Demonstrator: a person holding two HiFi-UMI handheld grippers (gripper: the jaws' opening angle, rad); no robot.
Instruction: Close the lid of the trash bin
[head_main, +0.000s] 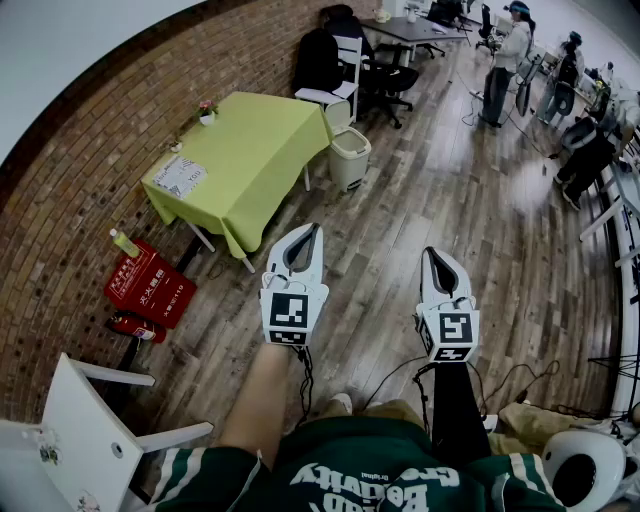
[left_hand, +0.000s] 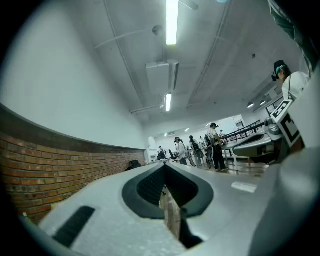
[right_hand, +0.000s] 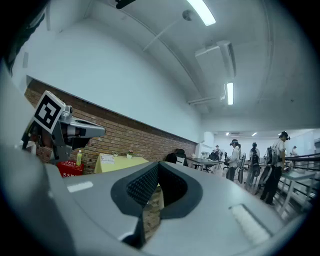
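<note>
The pale trash bin stands on the wood floor by the far corner of the green table, its lid tipped up behind the opening. Both grippers hover level over the floor, well short of the bin and apart from it. My left gripper is shut and holds nothing; in its own view the jaws meet at the tip. My right gripper is also shut and holds nothing. Neither gripper view shows the bin.
A table with a green cloth runs along the brick wall. Red boxes and a bottle sit near the wall, and a white chair stands at near left. Black office chairs and people fill the far end.
</note>
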